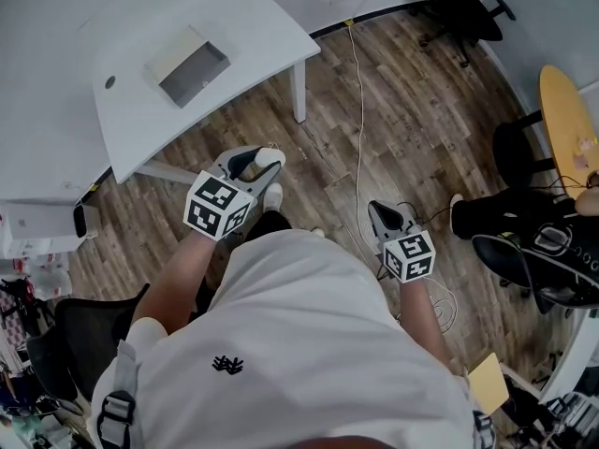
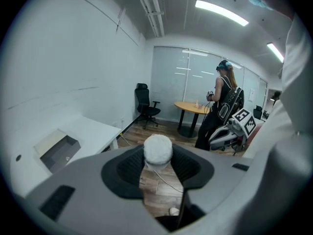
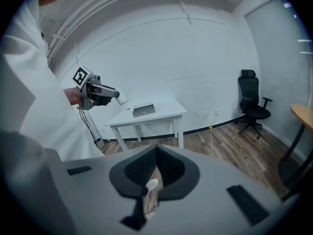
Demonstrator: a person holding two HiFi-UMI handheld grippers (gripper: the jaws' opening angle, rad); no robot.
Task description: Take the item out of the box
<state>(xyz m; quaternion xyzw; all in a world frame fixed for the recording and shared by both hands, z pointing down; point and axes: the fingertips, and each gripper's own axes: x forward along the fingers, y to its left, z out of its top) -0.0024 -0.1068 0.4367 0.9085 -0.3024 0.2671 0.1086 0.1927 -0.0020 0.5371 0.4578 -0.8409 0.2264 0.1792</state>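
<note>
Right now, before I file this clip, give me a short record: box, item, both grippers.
box: open, on the white table, away from both grippers
item: white fluffy ball, out of the box, held above the floor
left gripper: shut on the white fluffy ball
right gripper: jaws together, empty
others: second person standing by the round table

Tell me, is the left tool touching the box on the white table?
Apart. The head view shows the left tool over the wooden floor, clear of the table where the box sits.
</note>
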